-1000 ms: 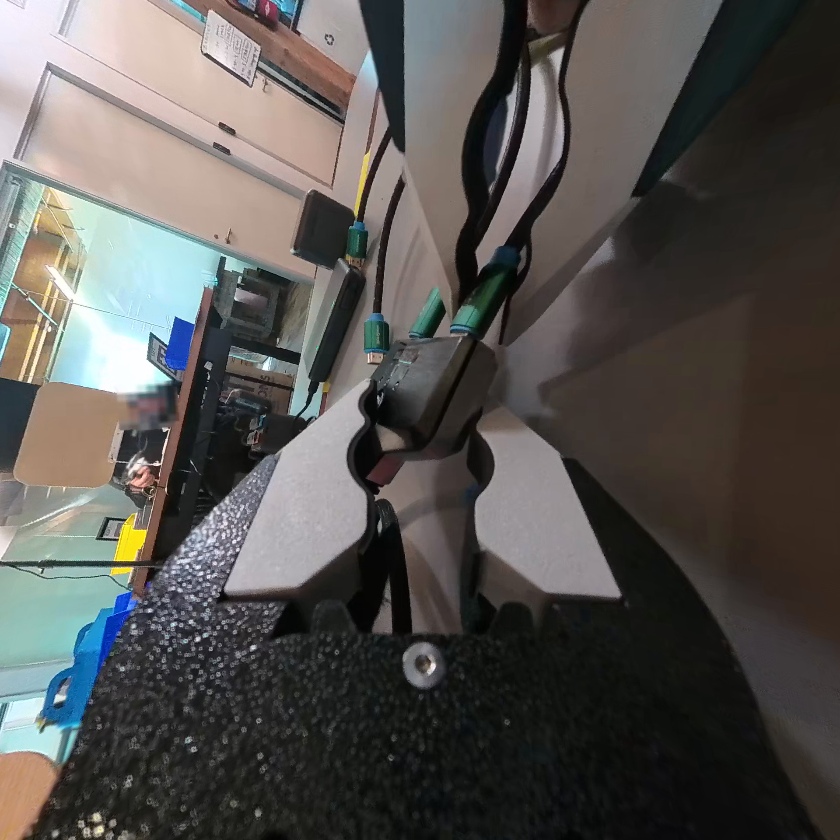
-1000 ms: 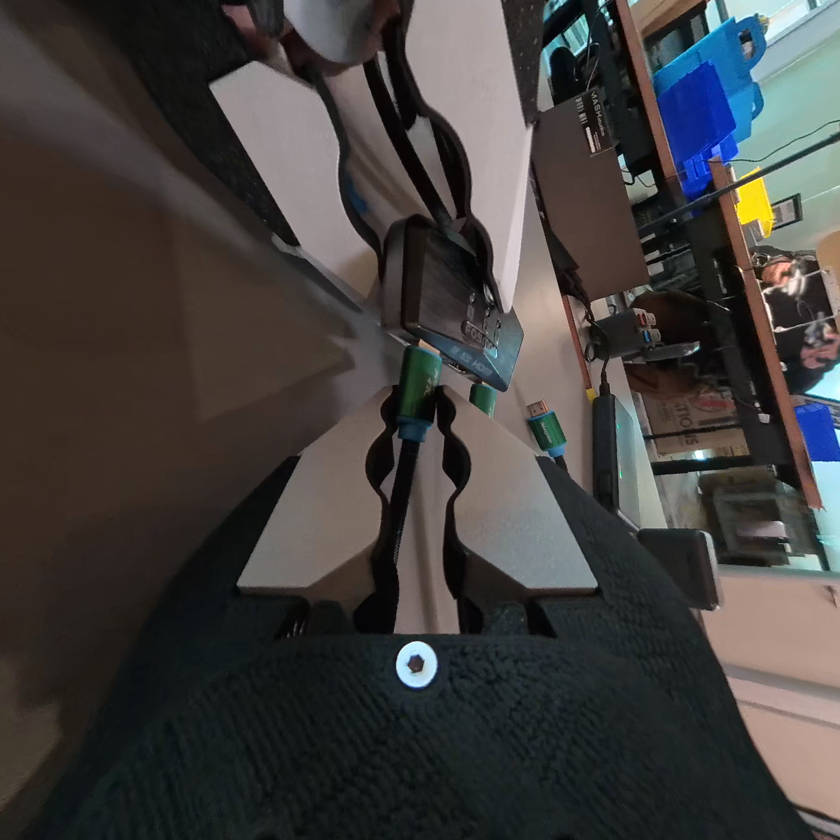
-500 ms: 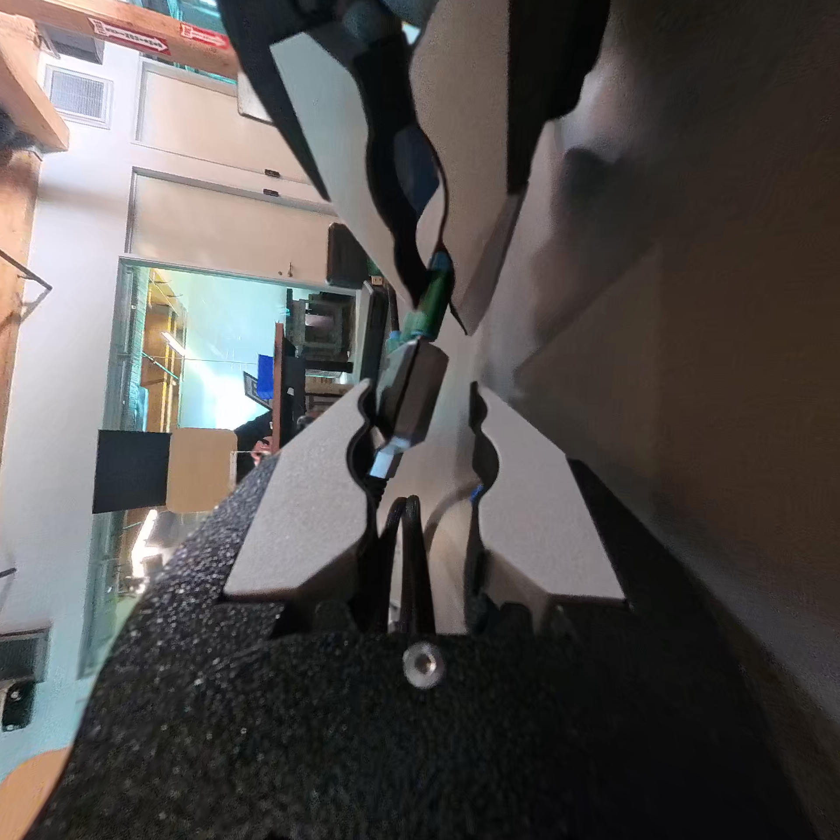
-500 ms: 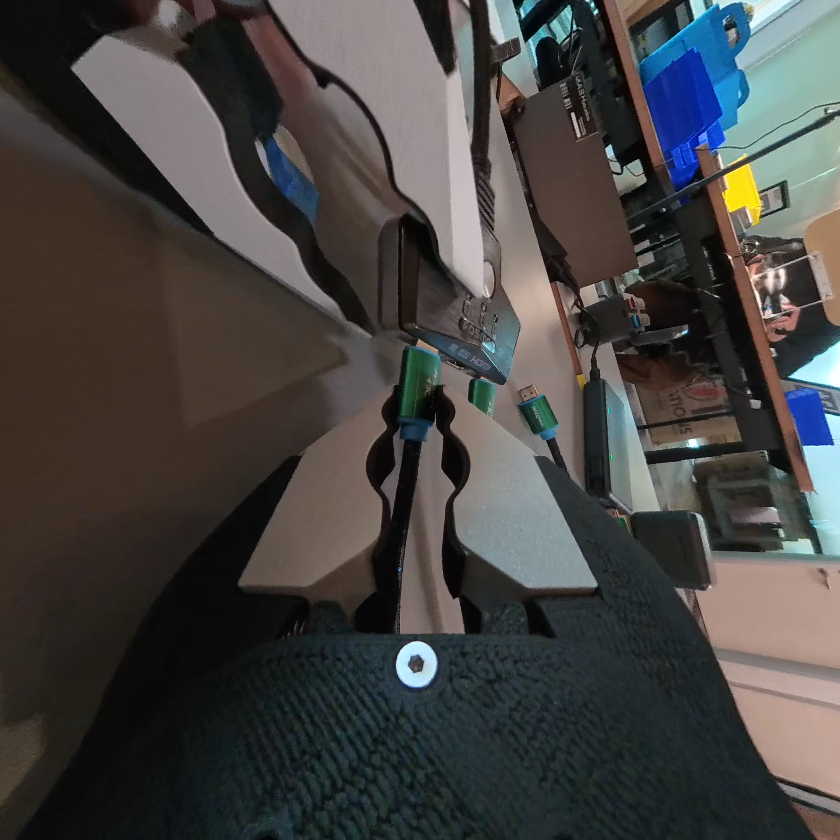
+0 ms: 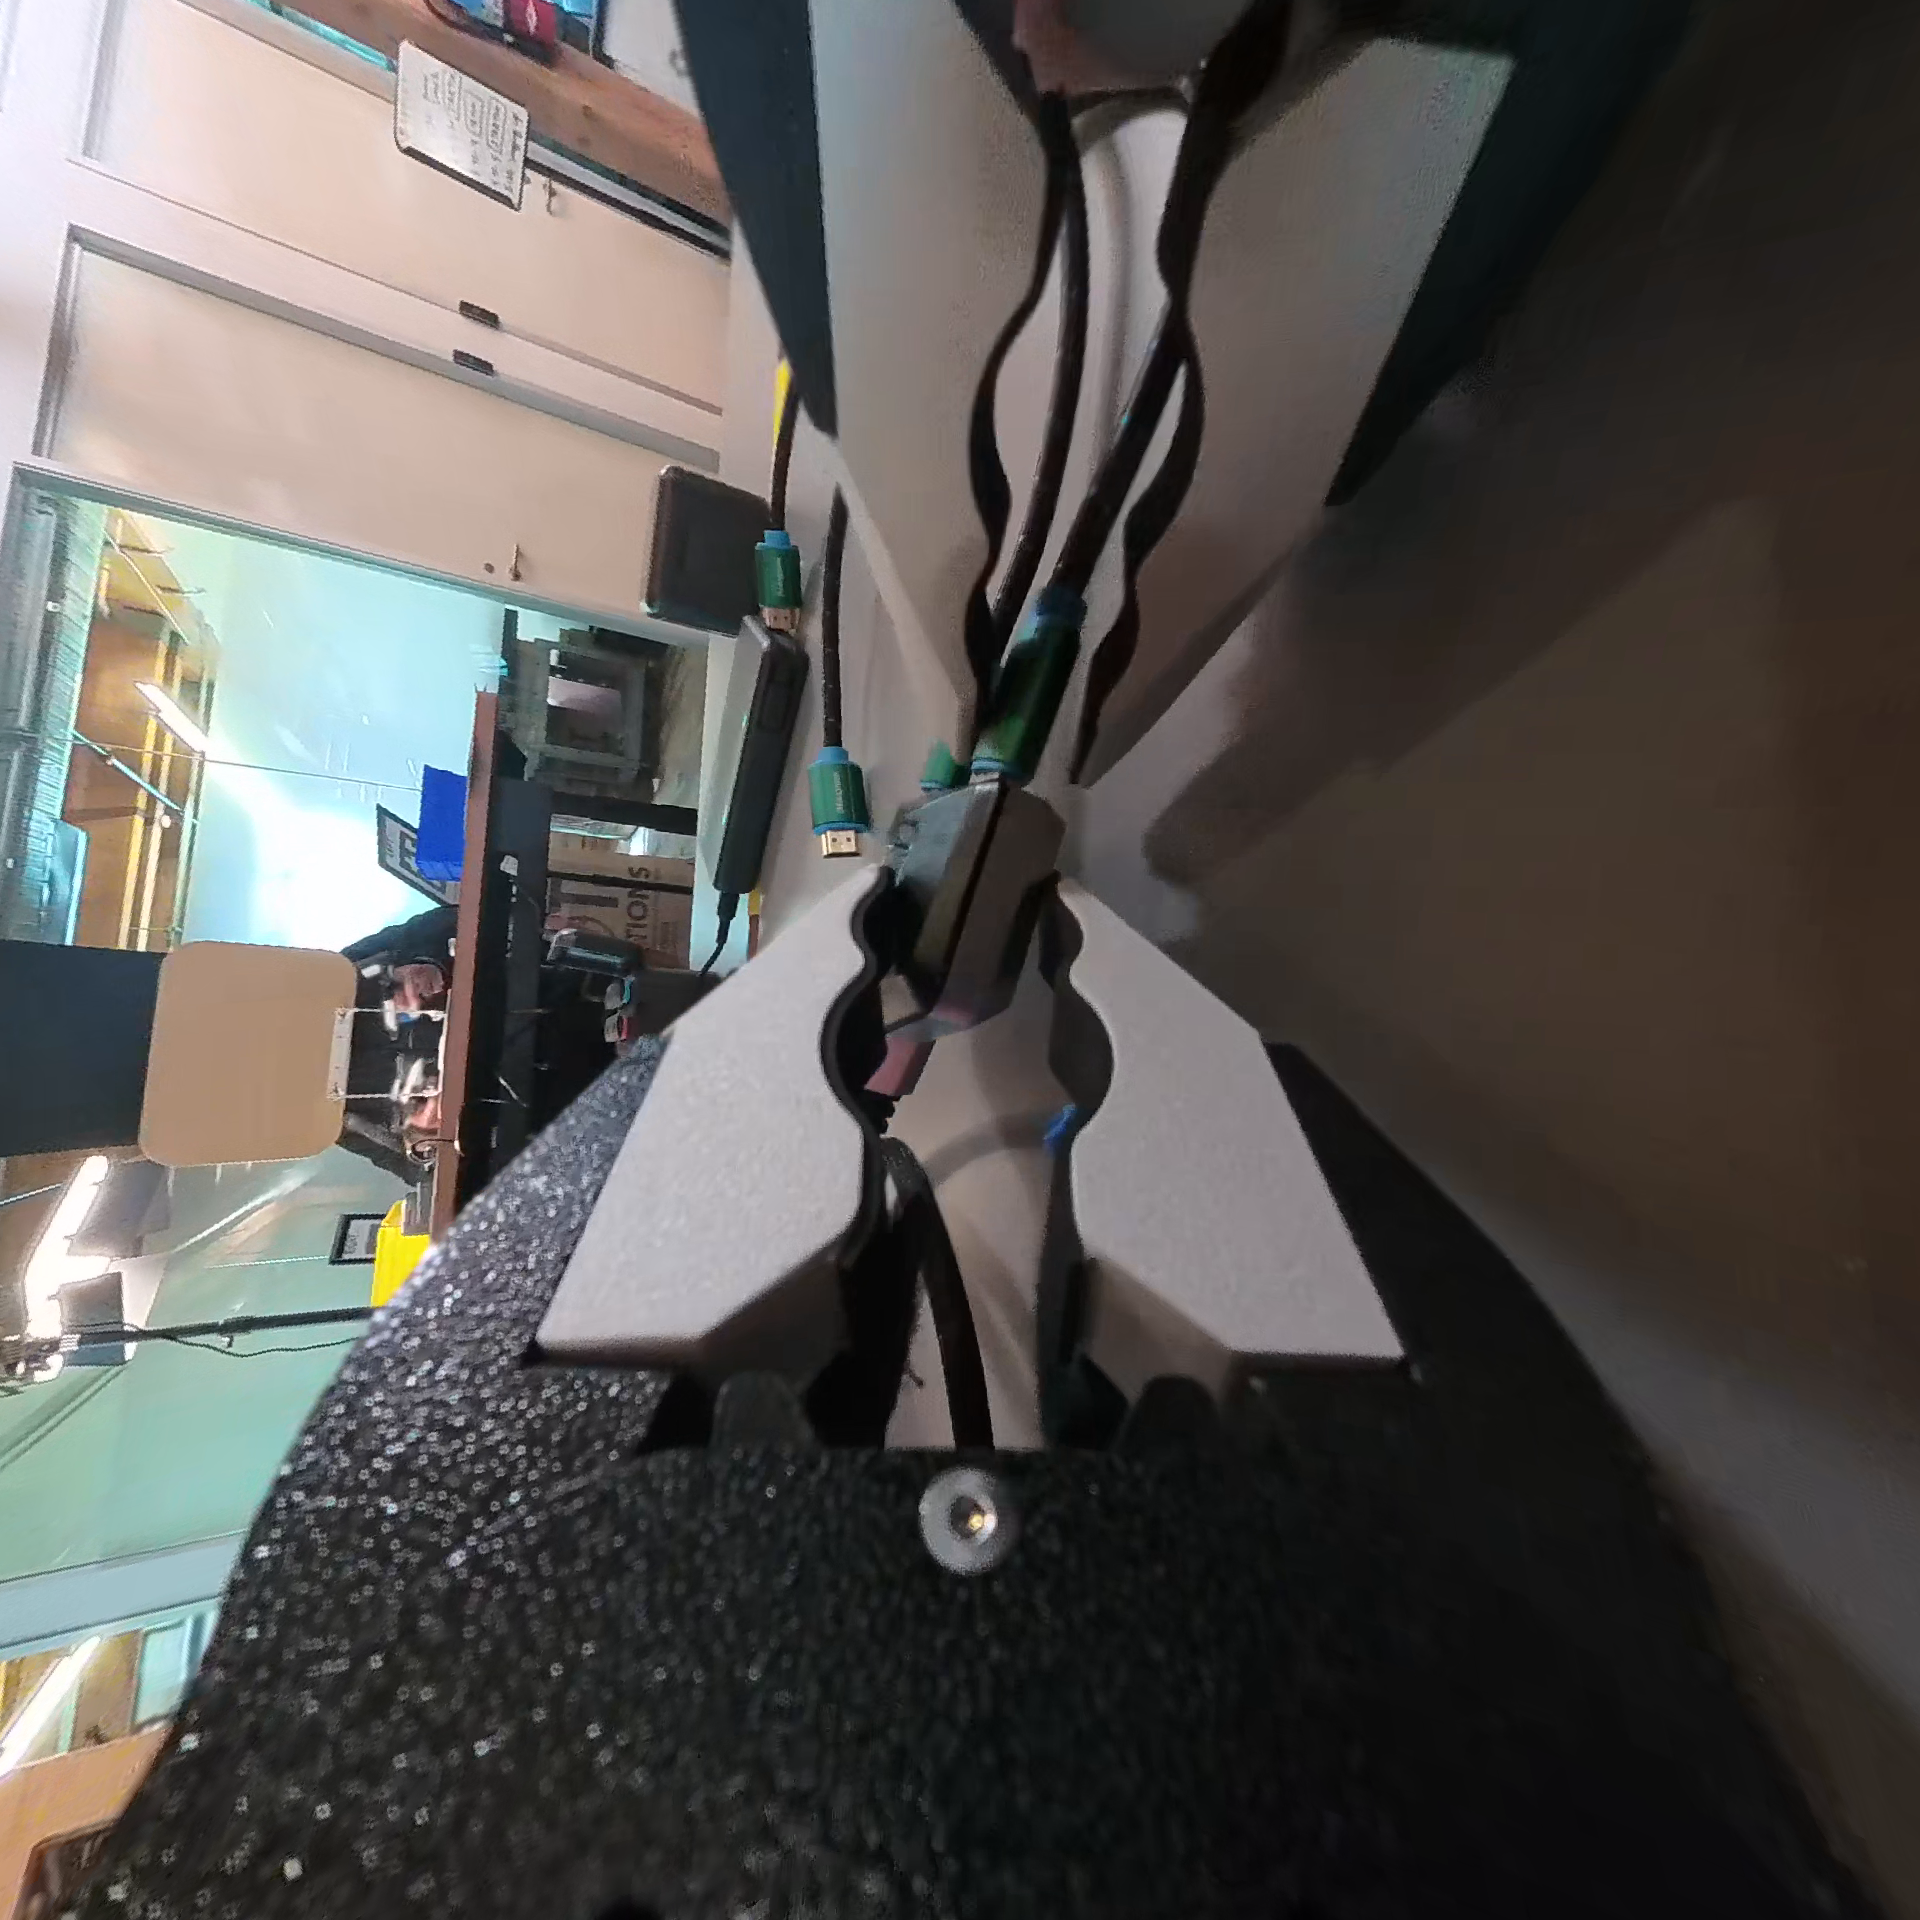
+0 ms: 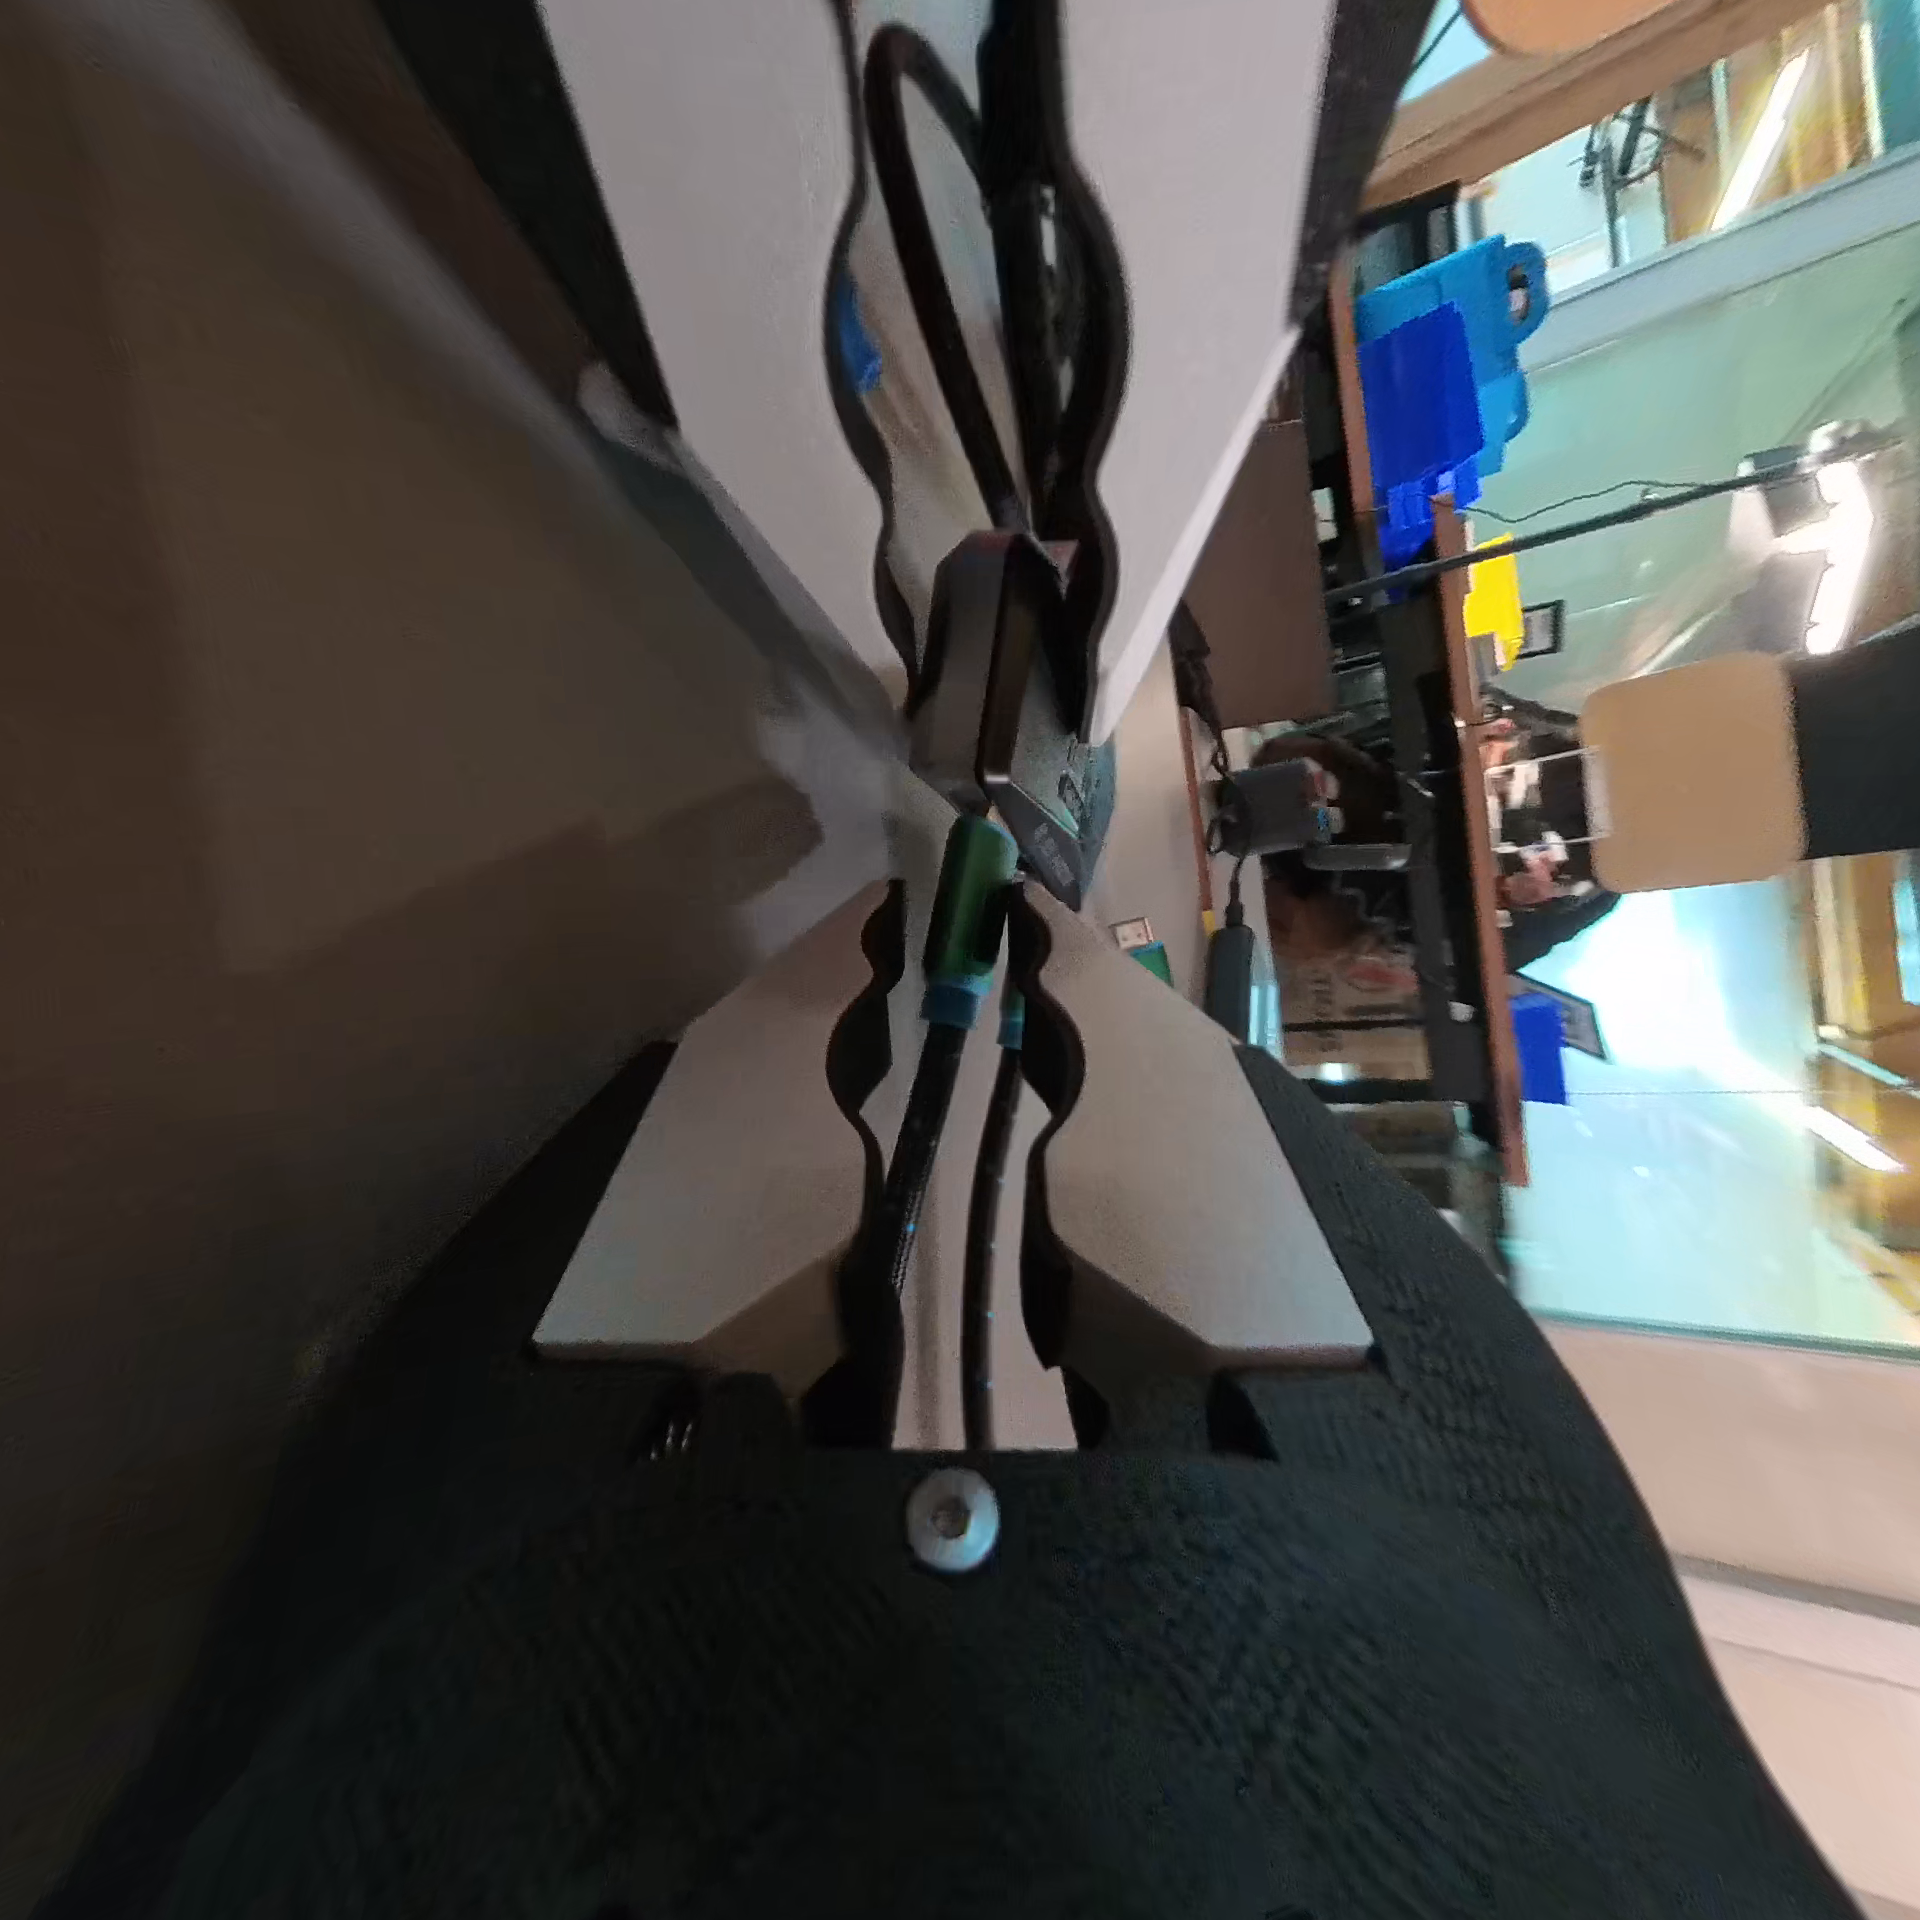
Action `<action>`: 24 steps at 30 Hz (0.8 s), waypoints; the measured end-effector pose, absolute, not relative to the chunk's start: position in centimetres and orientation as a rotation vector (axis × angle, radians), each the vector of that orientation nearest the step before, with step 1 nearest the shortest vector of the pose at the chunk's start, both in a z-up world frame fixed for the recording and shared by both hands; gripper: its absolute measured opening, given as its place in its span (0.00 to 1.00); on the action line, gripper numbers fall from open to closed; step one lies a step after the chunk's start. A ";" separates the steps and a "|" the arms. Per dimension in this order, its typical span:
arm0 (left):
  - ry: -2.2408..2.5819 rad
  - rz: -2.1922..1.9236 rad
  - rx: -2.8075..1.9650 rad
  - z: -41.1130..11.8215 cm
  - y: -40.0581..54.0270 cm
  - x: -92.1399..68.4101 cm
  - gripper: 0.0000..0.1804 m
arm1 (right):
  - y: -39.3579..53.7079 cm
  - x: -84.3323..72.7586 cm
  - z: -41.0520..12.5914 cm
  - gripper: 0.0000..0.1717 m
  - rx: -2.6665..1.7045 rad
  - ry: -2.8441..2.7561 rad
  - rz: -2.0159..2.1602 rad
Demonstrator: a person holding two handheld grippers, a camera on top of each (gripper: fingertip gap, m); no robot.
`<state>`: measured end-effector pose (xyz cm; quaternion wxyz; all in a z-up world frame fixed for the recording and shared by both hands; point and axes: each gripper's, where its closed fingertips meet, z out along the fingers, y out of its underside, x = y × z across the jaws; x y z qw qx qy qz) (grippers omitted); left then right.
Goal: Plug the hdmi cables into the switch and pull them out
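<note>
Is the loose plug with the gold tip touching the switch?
Apart. In the left wrist view, the loose plug lies on the table, and a strip of bare table shows between its gold tip and the switch.

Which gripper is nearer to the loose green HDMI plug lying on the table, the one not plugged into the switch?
Left. The loose plug lies just beyond the left gripper, whose fingertips flank the switch. The right gripper, around a plugged-in green connector, faces it from the switch's far side.

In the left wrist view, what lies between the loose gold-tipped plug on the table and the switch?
Only bare table lies between the loose plug and the switch; they are apart.
</note>
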<state>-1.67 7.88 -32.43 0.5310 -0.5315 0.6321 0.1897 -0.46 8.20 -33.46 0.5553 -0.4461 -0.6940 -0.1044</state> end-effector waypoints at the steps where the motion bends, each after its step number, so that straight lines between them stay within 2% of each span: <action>1: 1.508 0.445 -1.274 -32.5 7.9 -1.7 0.14 | 8.3 -0.5 -33.4 0.09 -1.035 -1.631 -0.279; 6: 1.479 0.418 -1.297 -32.3 7.9 -1.9 0.14 | 8.7 -0.6 -32.8 0.06 -0.946 -1.571 -0.402; 24: 1.485 0.394 -1.229 -33.3 4.8 -1.7 0.12 | 5.4 -0.3 -33.4 0.07 -0.848 -1.606 -0.222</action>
